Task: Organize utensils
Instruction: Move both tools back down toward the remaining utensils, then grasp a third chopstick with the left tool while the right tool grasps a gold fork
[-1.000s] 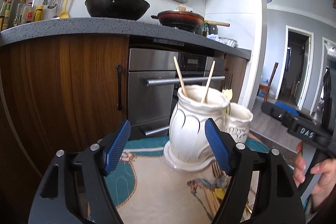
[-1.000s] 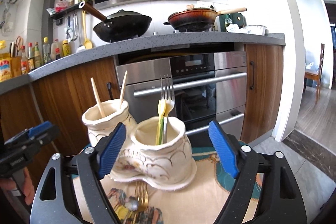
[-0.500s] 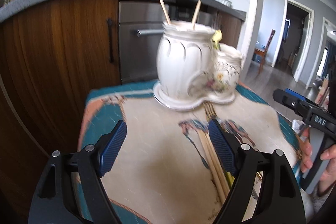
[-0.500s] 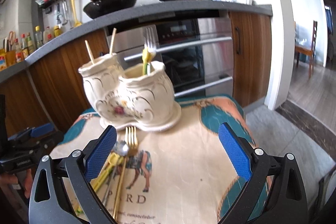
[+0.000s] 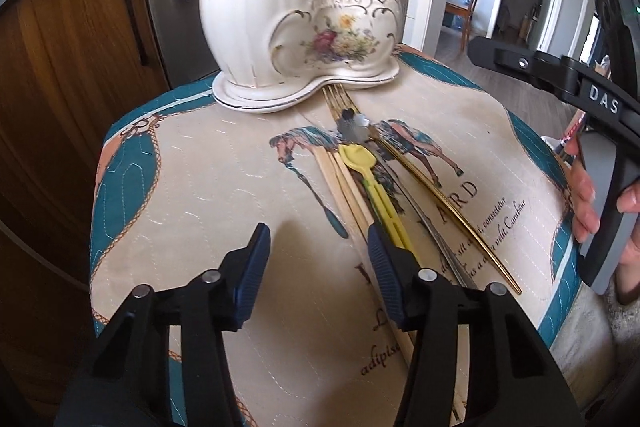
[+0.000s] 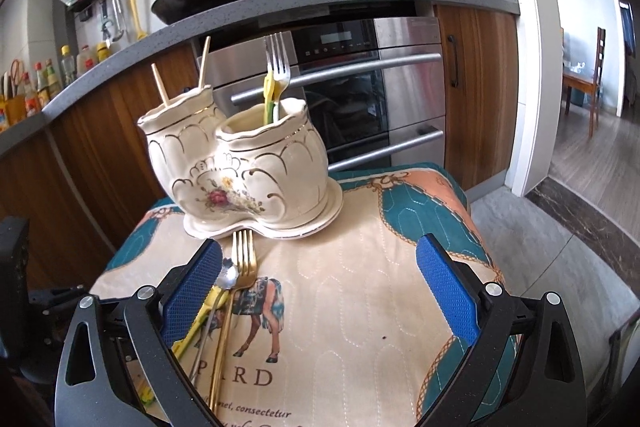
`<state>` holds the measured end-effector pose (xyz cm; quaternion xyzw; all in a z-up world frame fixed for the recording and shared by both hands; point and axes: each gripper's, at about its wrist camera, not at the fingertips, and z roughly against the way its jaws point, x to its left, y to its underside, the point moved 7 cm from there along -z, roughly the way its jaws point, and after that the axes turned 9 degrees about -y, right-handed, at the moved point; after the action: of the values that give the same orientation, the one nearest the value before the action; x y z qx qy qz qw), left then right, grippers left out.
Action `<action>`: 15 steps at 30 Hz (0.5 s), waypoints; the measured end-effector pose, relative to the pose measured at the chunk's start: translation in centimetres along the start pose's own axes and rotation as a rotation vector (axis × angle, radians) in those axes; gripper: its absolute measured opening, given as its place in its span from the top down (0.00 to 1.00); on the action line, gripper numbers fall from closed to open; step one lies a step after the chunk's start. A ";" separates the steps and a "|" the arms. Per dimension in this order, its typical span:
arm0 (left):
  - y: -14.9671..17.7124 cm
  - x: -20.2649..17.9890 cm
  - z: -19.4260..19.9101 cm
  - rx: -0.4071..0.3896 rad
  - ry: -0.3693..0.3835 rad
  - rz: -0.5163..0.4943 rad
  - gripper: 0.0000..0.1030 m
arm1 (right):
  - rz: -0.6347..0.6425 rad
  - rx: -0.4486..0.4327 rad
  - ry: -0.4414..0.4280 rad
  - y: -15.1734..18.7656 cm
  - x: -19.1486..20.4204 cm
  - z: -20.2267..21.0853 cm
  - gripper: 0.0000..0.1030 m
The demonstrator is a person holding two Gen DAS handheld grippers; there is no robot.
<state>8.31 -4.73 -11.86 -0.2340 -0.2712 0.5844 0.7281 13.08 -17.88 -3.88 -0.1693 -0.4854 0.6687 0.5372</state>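
We find a quilted cloth (image 5: 224, 211) printed with horses and lettering covering the work surface, with wooden cabinets (image 6: 476, 95) and a steel oven (image 6: 360, 99) behind it. At the far end of the cloth stands a cream ceramic utensil holder (image 5: 296, 27) with two joined pots on one base, floral decoration on its front. We note two chopsticks in holder (image 6: 182, 75) leaning in its taller pot, and a silver fork (image 6: 277, 67) beside a yellow utensil upright in the lower pot.

Loose utensils lie in a bundle on the cloth in front of the holder: a gold fork (image 6: 240, 267) whose tines almost touch the holder's base, a pair of wooden chopsticks (image 5: 344, 187), a yellow plastic spoon (image 5: 370, 179), and a small silver spoon (image 5: 352, 127) lying among them.

The left gripper (image 5: 318, 267) is over the cloth with its blue pads parted and nothing between them; its right pad sits over the near ends of the chopsticks and yellow spoon. The right gripper (image 6: 320, 291) is spread wide and empty, its left pad just beside the spoon bowls.
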 end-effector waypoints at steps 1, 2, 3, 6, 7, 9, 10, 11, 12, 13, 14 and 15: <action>0.1 -0.2 0.0 0.005 0.006 -0.007 0.61 | 0.000 0.002 -0.002 0.0 0.0 0.0 0.06; 0.1 -0.3 0.1 0.005 0.010 -0.012 0.64 | 0.001 0.004 -0.003 0.0 0.0 0.0 0.06; 0.2 -0.5 0.2 0.006 0.013 -0.019 0.68 | 0.001 0.005 -0.003 0.0 0.0 -0.1 0.06; 0.3 -0.9 0.4 0.013 0.023 -0.032 0.76 | 0.002 0.004 -0.002 0.0 0.1 0.0 0.06; 0.2 -1.0 0.4 0.015 0.022 -0.038 0.77 | 0.002 0.005 -0.003 0.0 0.1 0.0 0.06; 0.3 -1.4 0.6 0.022 0.020 -0.052 0.78 | 0.003 0.005 -0.004 0.0 0.1 0.0 0.06; 0.4 -1.4 0.7 0.024 0.018 -0.056 0.78 | 0.004 0.006 -0.003 0.0 0.1 0.0 0.06; 0.5 -1.4 0.7 0.029 0.018 -0.056 0.78 | 0.006 0.007 -0.003 0.0 0.2 0.0 0.06; 0.5 -1.4 0.7 0.034 0.024 -0.054 0.78 | 0.009 0.008 -0.002 0.0 0.2 -0.1 0.06; 0.5 -1.5 0.6 0.038 0.034 -0.052 0.78 | 0.009 0.009 -0.002 0.0 0.3 -0.1 0.06; 0.5 -1.5 0.3 0.046 0.050 -0.042 0.78 | 0.011 0.011 -0.004 0.0 0.3 -0.1 0.06; 0.5 -1.5 0.3 0.043 0.050 -0.037 0.78 | 0.013 0.013 -0.006 0.0 0.4 -0.2 0.06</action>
<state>7.53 -6.07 -12.16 -0.2276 -0.2448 0.5705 0.7502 13.03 -17.43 -3.86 -0.1671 -0.4815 0.6756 0.5327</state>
